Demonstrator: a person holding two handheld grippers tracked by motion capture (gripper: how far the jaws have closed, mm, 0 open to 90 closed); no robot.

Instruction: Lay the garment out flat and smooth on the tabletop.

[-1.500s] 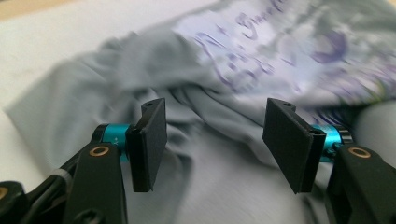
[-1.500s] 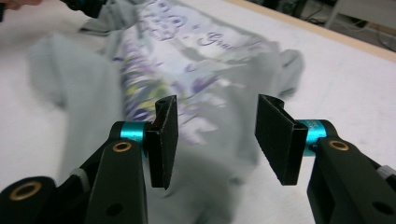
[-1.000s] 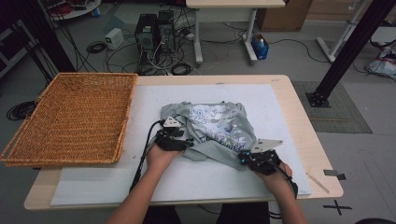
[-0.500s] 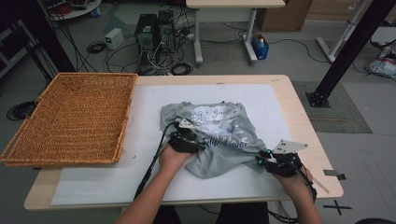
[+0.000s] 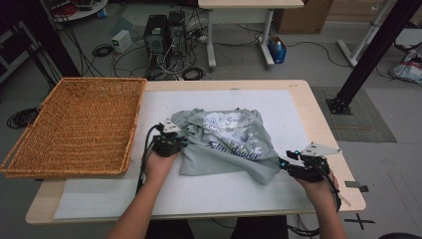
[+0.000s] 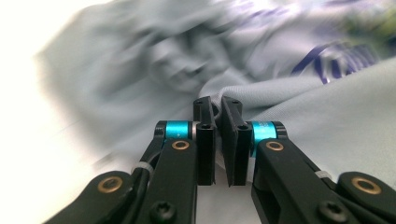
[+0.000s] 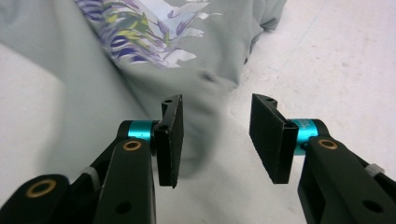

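A grey T-shirt (image 5: 229, 142) with a flower print and purple lettering lies crumpled on the white mat (image 5: 219, 191). My left gripper (image 5: 180, 143) sits at the shirt's left edge. In the left gripper view it (image 6: 217, 105) is shut on a fold of the grey cloth (image 6: 327, 121), its jaws having just closed. My right gripper (image 5: 287, 163) rests at the shirt's near right corner. Its jaws (image 7: 217, 112) have just been opening, and the shirt's corner (image 7: 140, 60) lies loose under the gap with neither pad pressing on it.
A large wicker basket (image 5: 74, 124) stands on the left part of the wooden table (image 5: 326, 124). Bare mat stretches in front of the shirt and behind it. Beyond the table are computer boxes, cables and another desk on the floor.
The right gripper pulled the shirt's corner out to the right and let it go. The left gripper moved right, then back left, and closed on the shirt's left edge.
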